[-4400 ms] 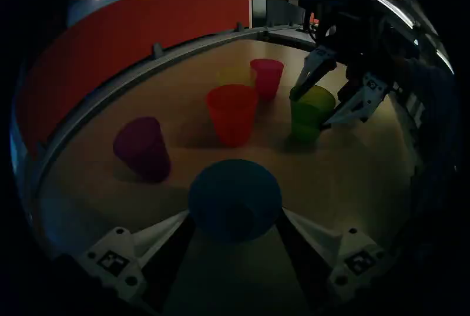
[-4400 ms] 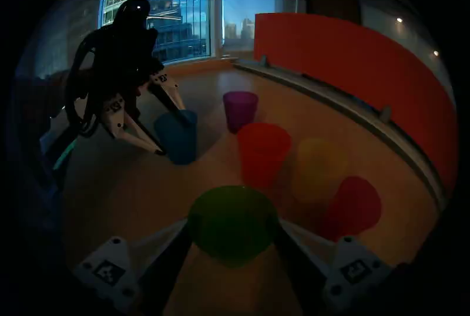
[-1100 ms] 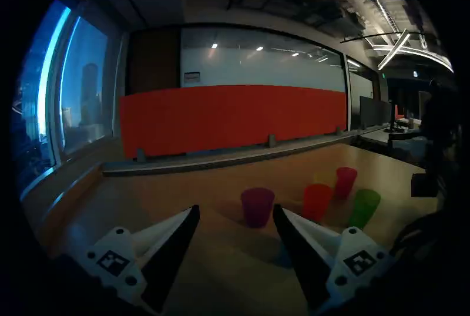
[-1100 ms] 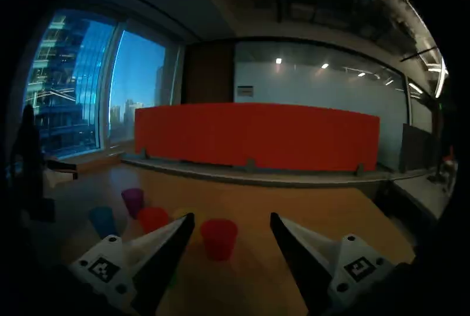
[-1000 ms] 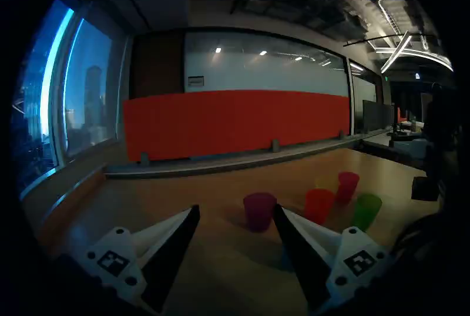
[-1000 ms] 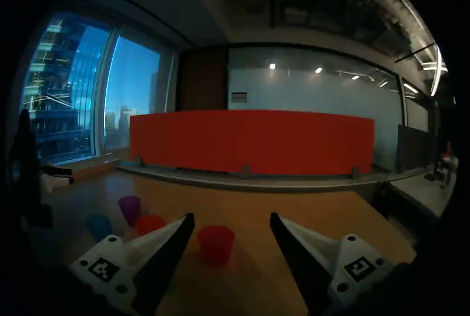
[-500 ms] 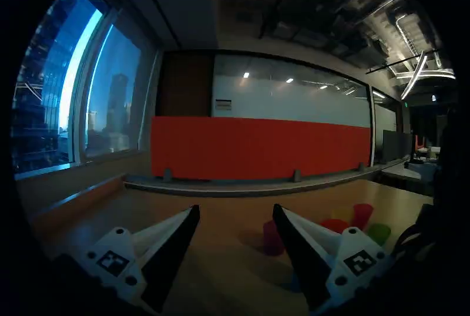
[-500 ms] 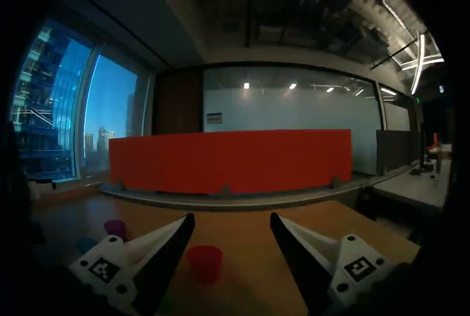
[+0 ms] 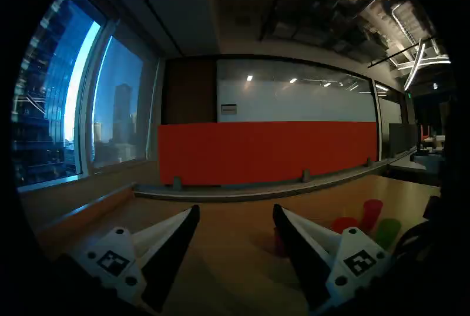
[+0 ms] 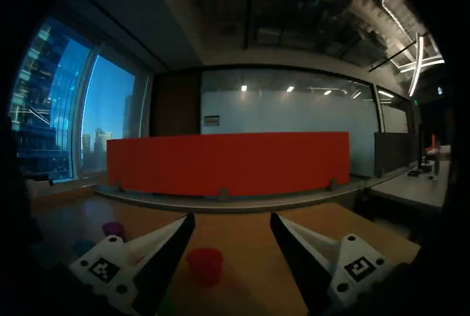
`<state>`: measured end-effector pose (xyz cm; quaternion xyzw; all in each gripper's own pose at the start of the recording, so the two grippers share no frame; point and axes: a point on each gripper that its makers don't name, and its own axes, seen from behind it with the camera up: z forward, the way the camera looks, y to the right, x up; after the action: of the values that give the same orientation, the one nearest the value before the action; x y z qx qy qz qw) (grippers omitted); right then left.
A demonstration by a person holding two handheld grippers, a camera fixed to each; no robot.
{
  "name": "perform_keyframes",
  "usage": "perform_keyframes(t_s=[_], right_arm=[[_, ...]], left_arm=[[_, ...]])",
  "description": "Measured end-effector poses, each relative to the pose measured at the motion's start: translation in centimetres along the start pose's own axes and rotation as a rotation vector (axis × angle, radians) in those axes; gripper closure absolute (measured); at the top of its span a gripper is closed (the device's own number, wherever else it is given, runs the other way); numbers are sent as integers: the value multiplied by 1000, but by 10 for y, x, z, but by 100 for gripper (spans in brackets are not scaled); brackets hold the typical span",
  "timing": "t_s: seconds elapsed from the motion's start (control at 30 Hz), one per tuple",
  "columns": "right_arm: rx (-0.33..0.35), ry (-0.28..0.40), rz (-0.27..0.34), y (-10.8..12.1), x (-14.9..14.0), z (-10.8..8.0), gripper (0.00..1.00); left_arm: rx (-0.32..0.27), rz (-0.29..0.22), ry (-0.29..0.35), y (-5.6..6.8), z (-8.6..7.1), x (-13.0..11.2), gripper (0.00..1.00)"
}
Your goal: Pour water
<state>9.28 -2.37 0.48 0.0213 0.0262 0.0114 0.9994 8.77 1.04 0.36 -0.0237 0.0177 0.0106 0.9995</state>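
Note:
In the left gripper view my left gripper (image 9: 235,209) is open and empty, held level over the wooden table (image 9: 235,231). To its right stand a pink-red cup (image 9: 372,213), an orange-red cup (image 9: 343,224) and a green cup (image 9: 388,232). A purple cup (image 9: 278,242) peeks out from behind my right finger. In the right gripper view my right gripper (image 10: 231,217) is open too, with nothing held. A red cup (image 10: 204,264) stands on the table beyond its fingers. A purple cup (image 10: 113,229) and a dim blue cup (image 10: 84,247) stand farther left.
A long red partition panel (image 9: 267,151) runs along the table's far edge, with a grey rail below it. Tall windows (image 9: 64,116) fill the left side. A second desk (image 10: 411,187) stands to the right of the table.
4.4 s ago each gripper had a cup between its fingers, blue in the left and green in the right. Both have since pulled back and levelled; the cups have sunk lower in view.

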Motion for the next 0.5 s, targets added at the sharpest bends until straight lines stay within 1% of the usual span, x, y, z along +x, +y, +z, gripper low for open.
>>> perform_keyframes(t_s=[0.1,0.3,0.4,0.5], right_arm=[[3,10,-2,-2,1,-1,1],[9,-2,-3,-2,-4,-3,1],[12,-3,-6,-5,-5,-4,1],[20,-1,-8,-10,-6,-5,1]], left_arm=[[14,11,0,-4,-1,-6,8],[44,31,10,-12,-4,-16,8],[57,31,11,-17,-5,-21,8],[67,19,11,-20,-4,-28,8]])
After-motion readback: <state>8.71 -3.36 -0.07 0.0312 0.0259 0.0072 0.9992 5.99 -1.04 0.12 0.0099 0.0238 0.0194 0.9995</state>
